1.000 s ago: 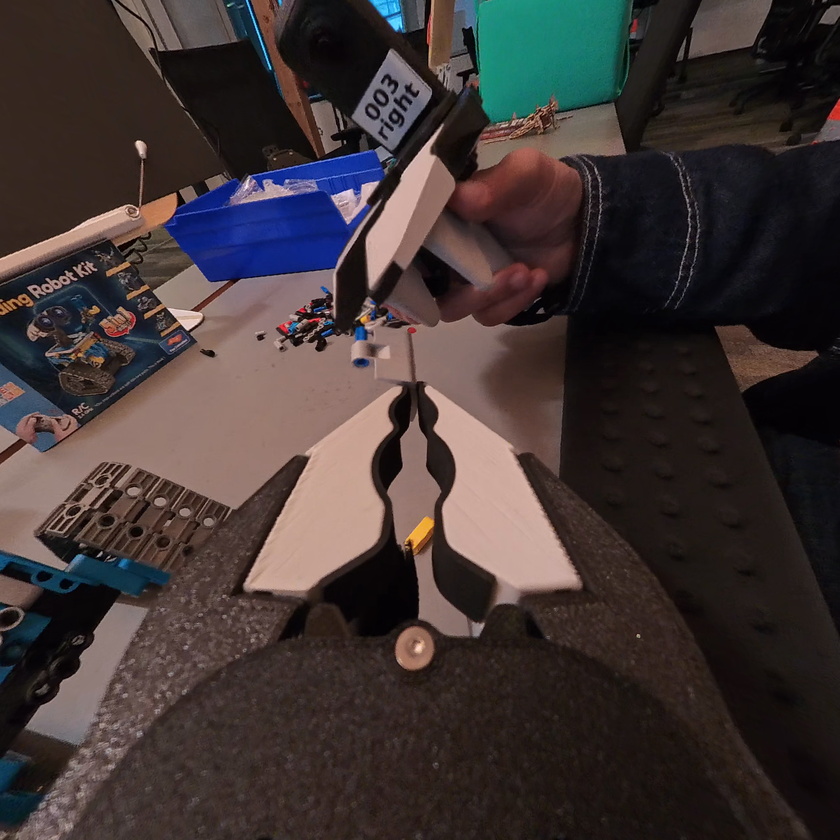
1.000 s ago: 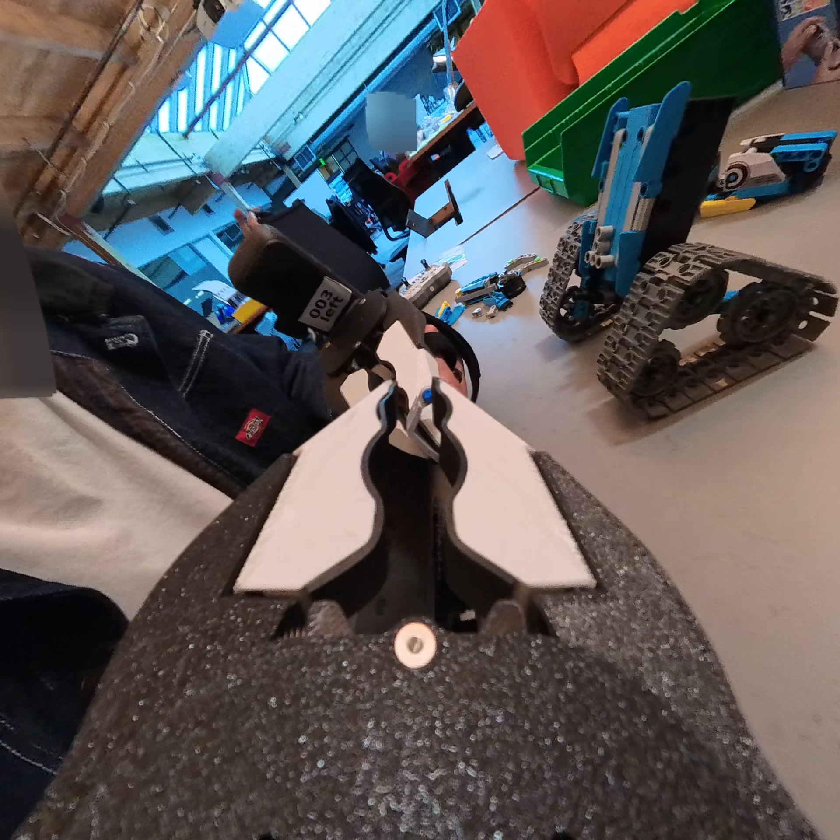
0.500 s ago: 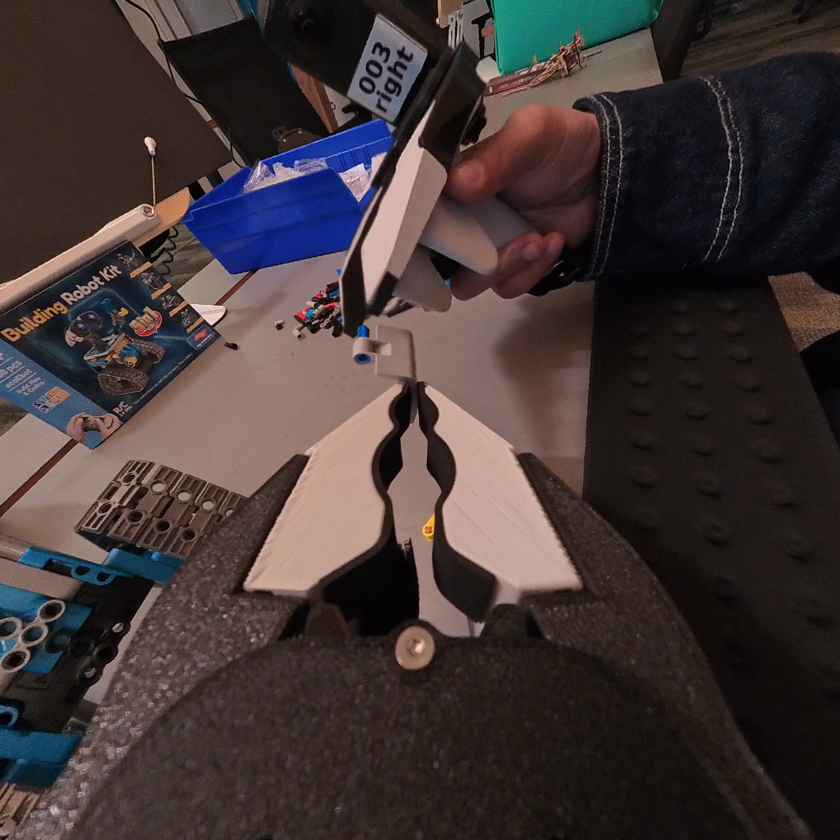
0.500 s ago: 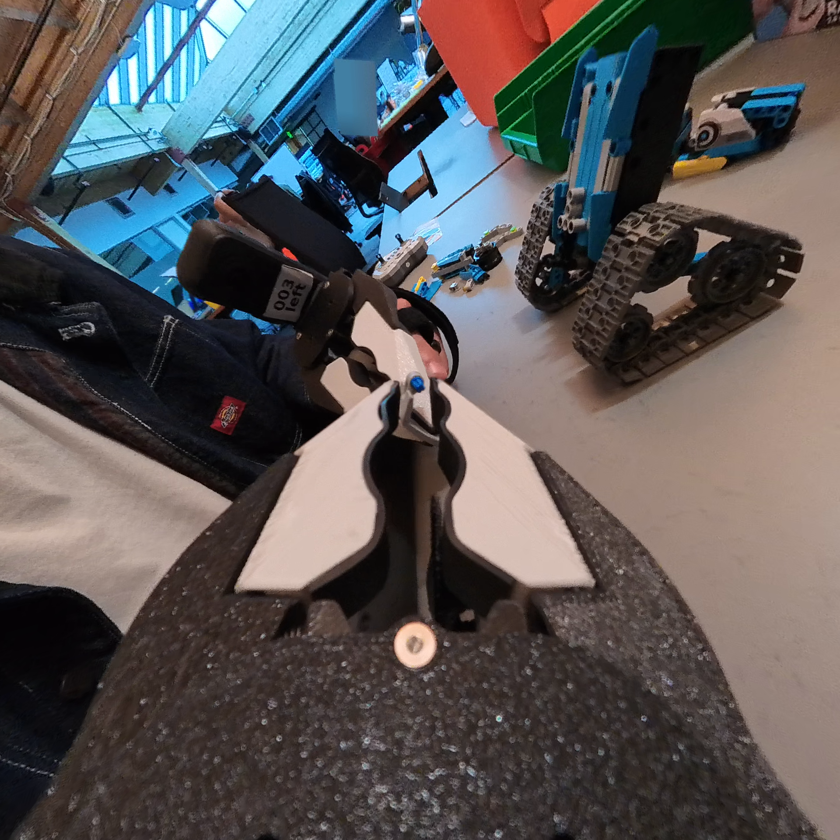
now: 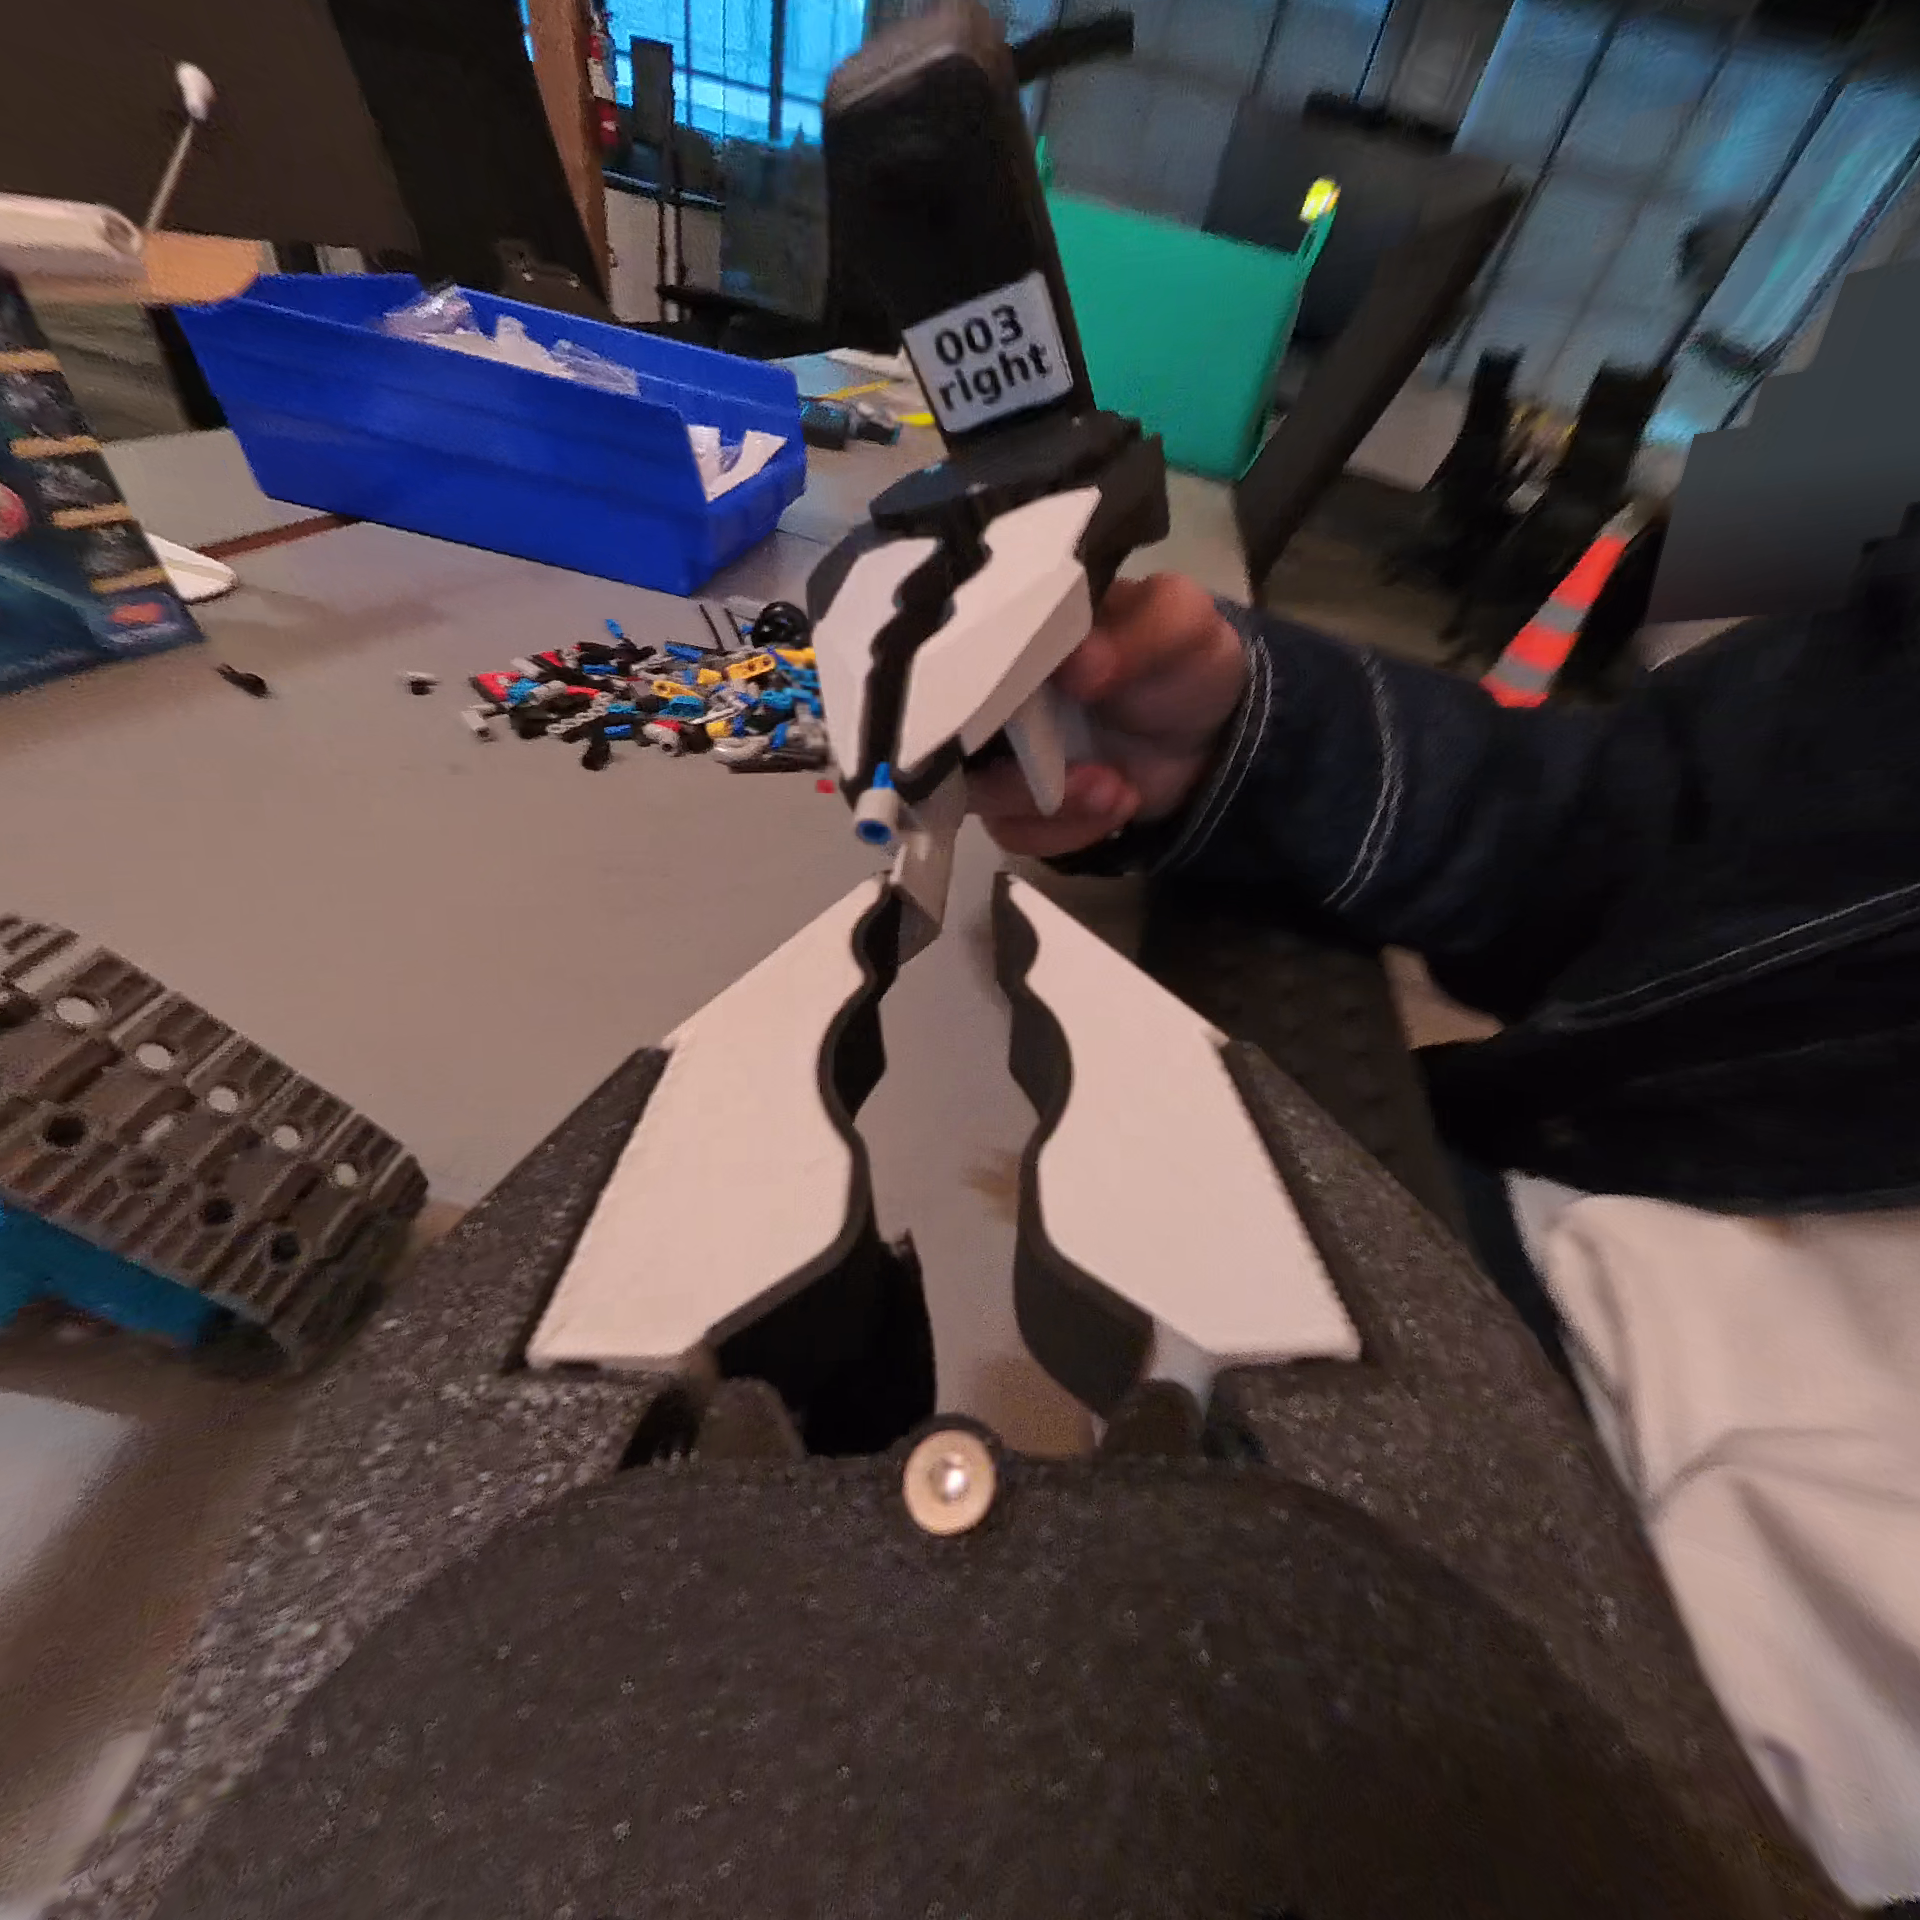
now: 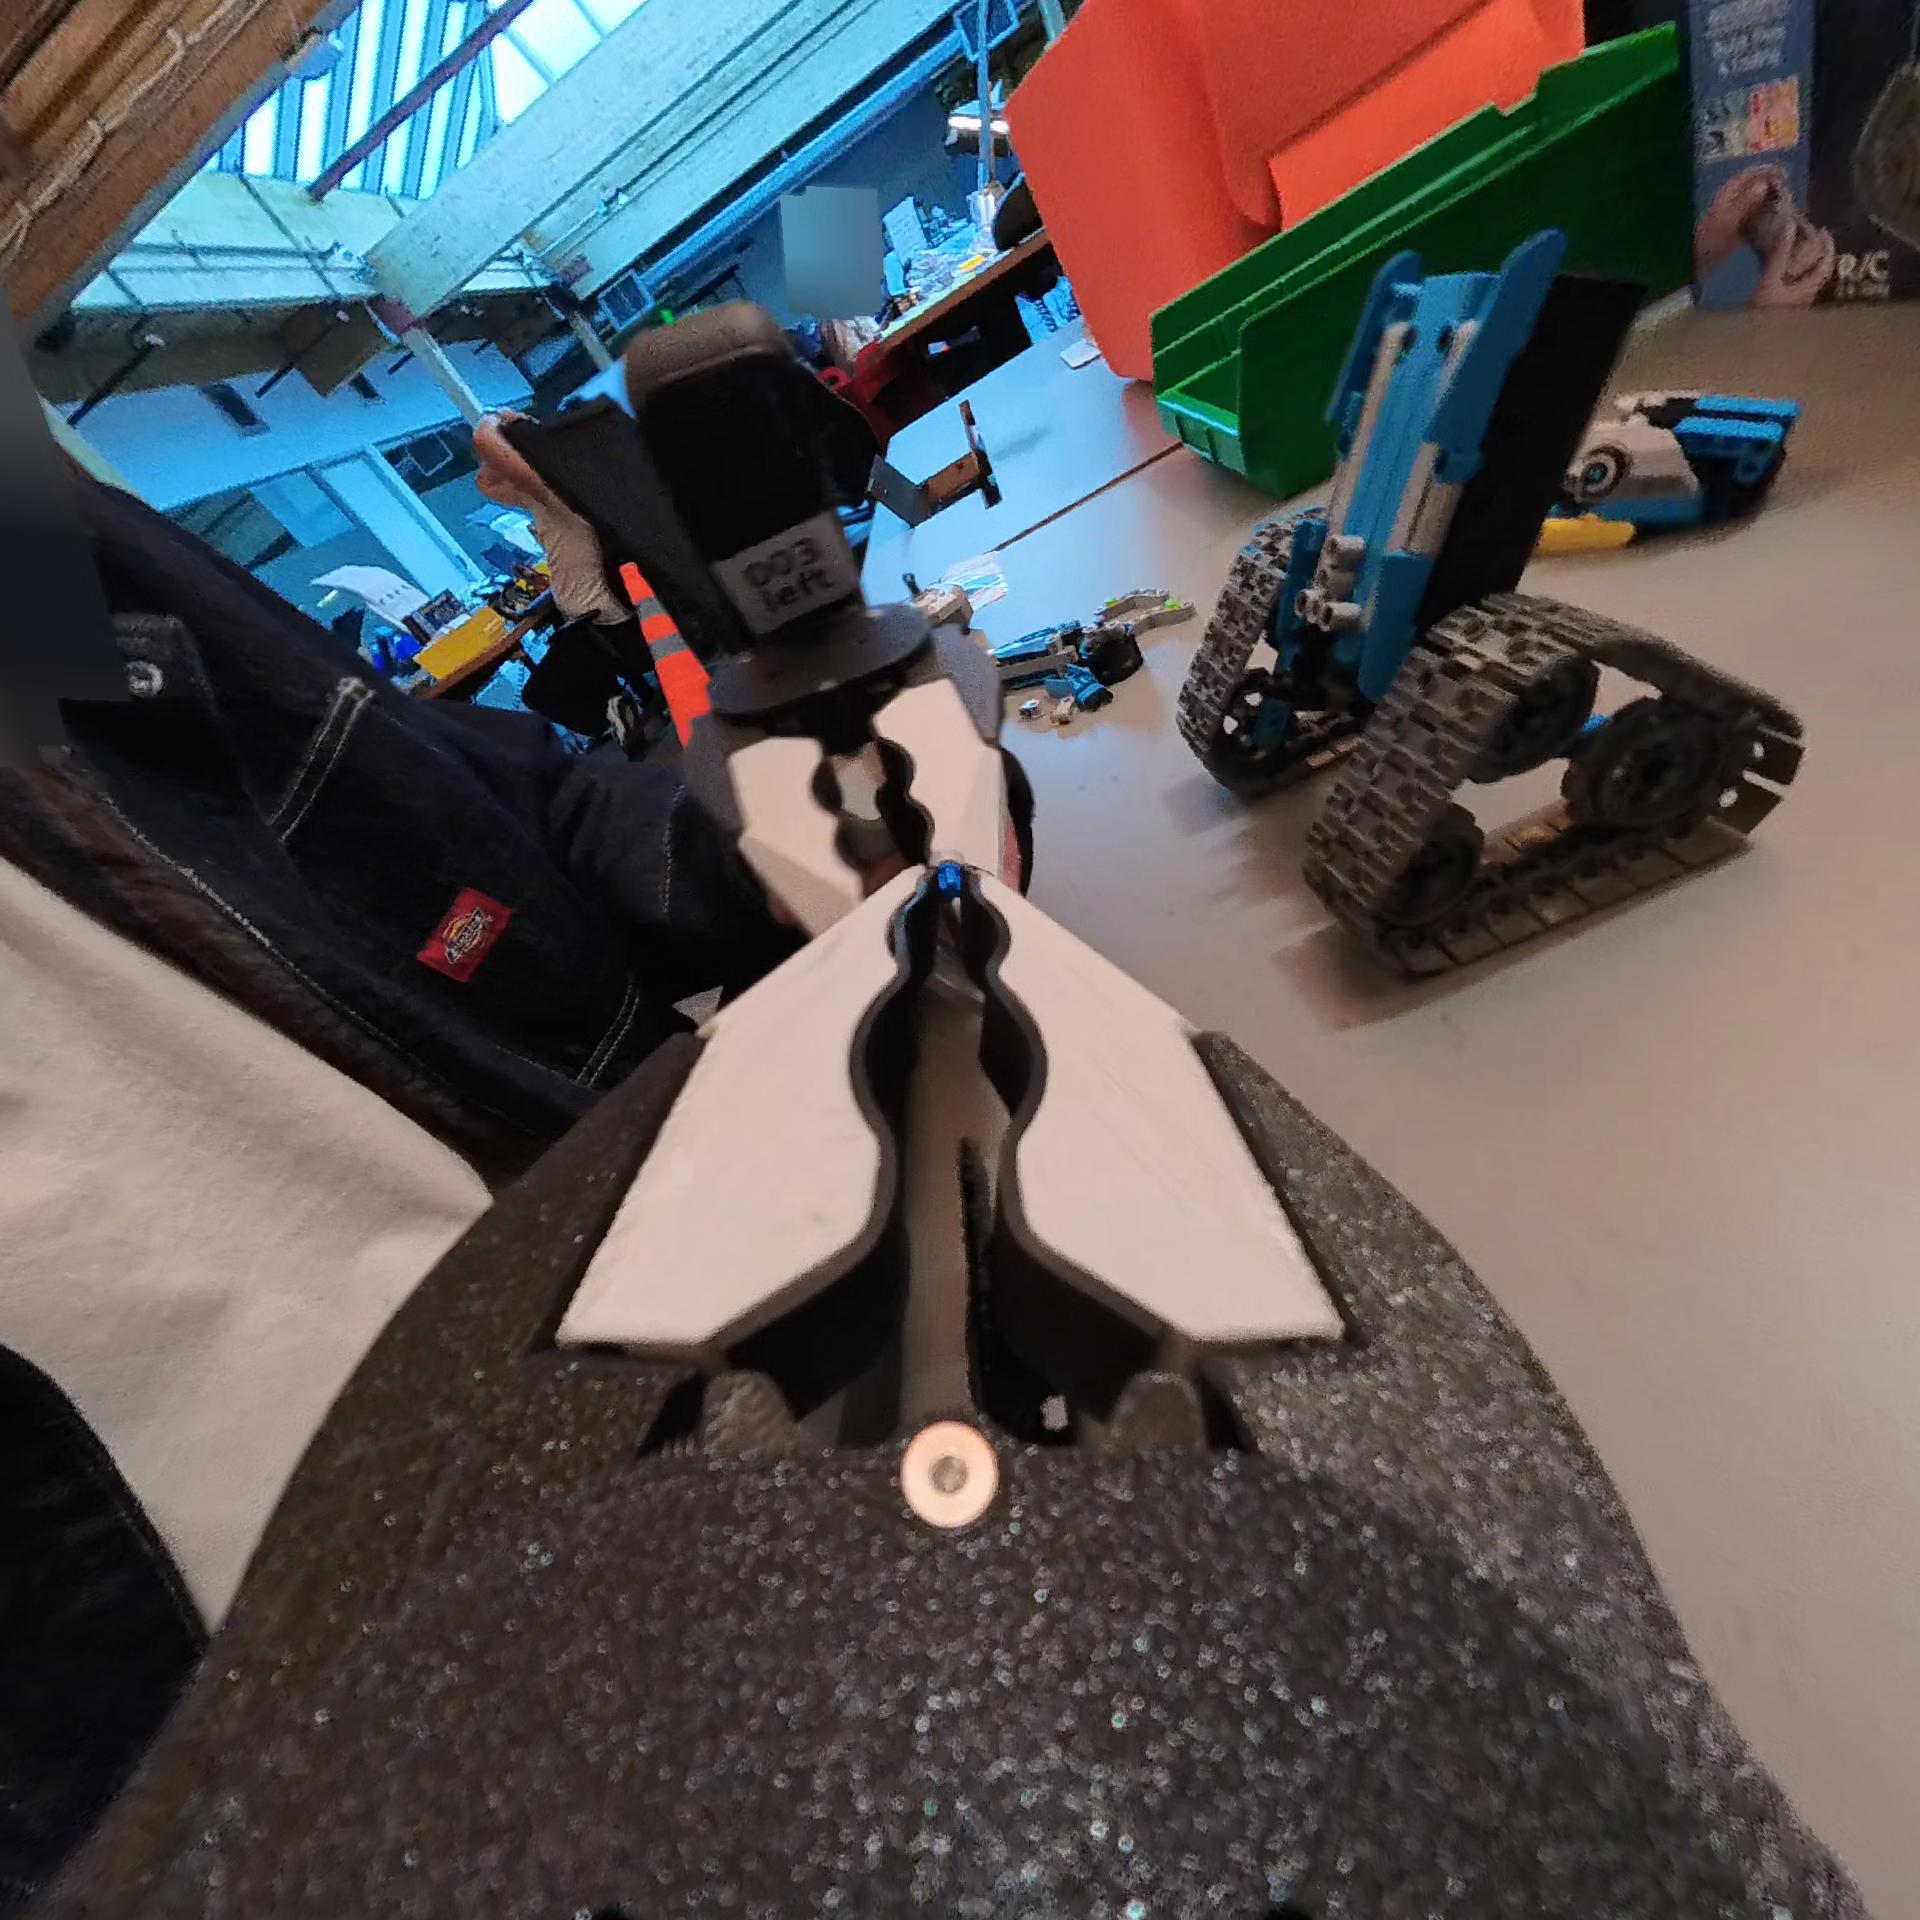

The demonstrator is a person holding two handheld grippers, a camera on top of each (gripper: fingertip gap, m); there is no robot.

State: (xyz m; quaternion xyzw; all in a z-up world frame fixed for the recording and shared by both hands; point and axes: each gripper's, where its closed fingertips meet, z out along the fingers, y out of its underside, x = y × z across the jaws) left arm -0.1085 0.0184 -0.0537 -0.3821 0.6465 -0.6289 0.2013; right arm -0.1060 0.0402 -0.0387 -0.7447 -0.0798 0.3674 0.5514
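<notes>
My right gripper (image 6: 940,896) is shut on a small grey angled piece with a blue pin (image 6: 945,883). In the left wrist view the right gripper (image 5: 878,795) points down, held by a hand in a dark denim sleeve, and the grey piece (image 5: 928,847) hangs from its tips. My left gripper (image 5: 940,888) is open, its jaws a narrow gap apart. The lower end of the grey piece rests against the left fingertip (image 5: 868,914). In the right wrist view the left gripper (image 6: 883,847) faces me, tips almost meeting mine.
A blue bin (image 5: 488,436), a pile of small parts (image 5: 665,696), a grey tracked part (image 5: 177,1132) and a kit box (image 5: 62,561) lie on the grey table (image 5: 416,883). A tracked robot model (image 6: 1486,707), a green bin (image 6: 1403,301) and loose parts (image 6: 1081,644) also show. Both grippers' tips are close together, under 4 cm apart.
My left gripper has opened and let go of the grey piece. The right gripper still grips it. Both views have swung and the right gripper now stands more upright.
</notes>
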